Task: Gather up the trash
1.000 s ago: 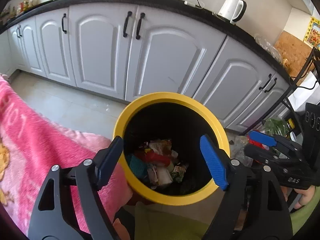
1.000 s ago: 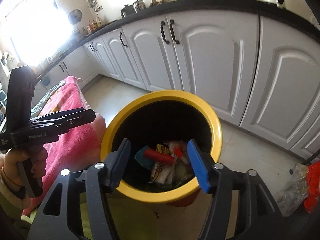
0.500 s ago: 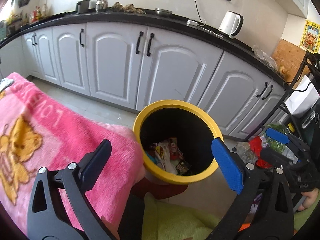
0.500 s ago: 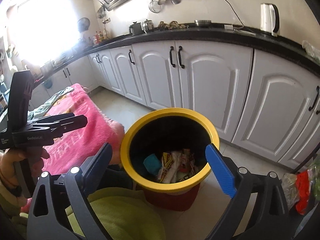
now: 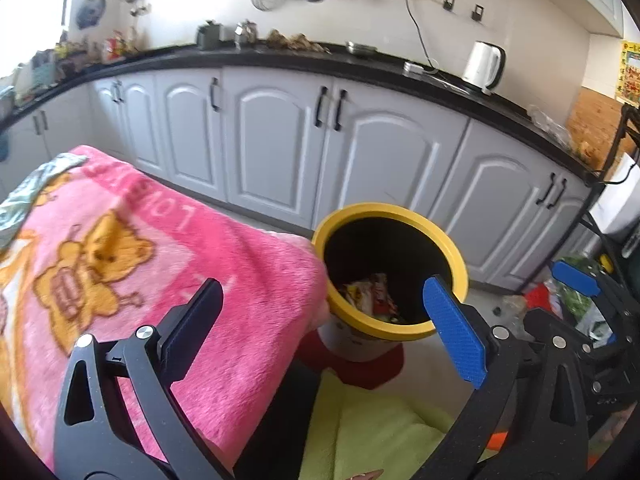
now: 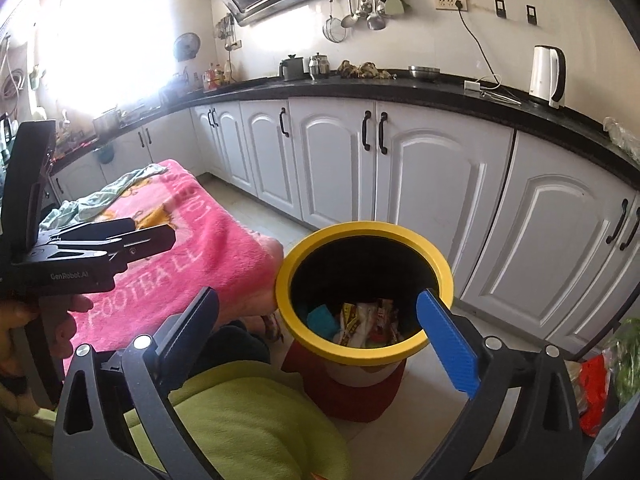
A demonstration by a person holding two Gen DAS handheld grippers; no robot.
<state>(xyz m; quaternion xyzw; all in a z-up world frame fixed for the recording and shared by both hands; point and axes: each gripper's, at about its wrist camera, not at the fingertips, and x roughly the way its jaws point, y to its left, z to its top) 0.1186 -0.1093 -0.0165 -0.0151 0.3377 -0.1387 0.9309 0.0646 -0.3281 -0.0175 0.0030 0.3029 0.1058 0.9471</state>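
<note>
A trash bin with a yellow rim (image 5: pixel 440 236) (image 6: pixel 400 229) stands on the floor beside a table under a pink blanket (image 5: pixel 120 248) (image 6: pixel 208 240). Wrappers and other trash (image 5: pixel 370 292) (image 6: pixel 362 322) lie inside it. My left gripper (image 5: pixel 324 320) is open and empty, held back from and above the bin; it also shows from the side in the right wrist view (image 6: pixel 120 240). My right gripper (image 6: pixel 320 328) is open and empty, also above and behind the bin; it shows at the right edge of the left wrist view (image 5: pixel 576 280).
White kitchen cabinets (image 6: pixel 420 184) under a black counter (image 6: pixel 440 92) run behind the bin. A white kettle (image 6: pixel 546 74) stands on the counter. Bags and red and green items (image 5: pixel 560 296) lie on the floor to the right. Green cloth (image 6: pixel 248 408) fills the near foreground.
Both grippers have pulled up and back from over the bin, so it looks smaller and farther. More of the pink blanket and the kitchen shows. Both stay open.
</note>
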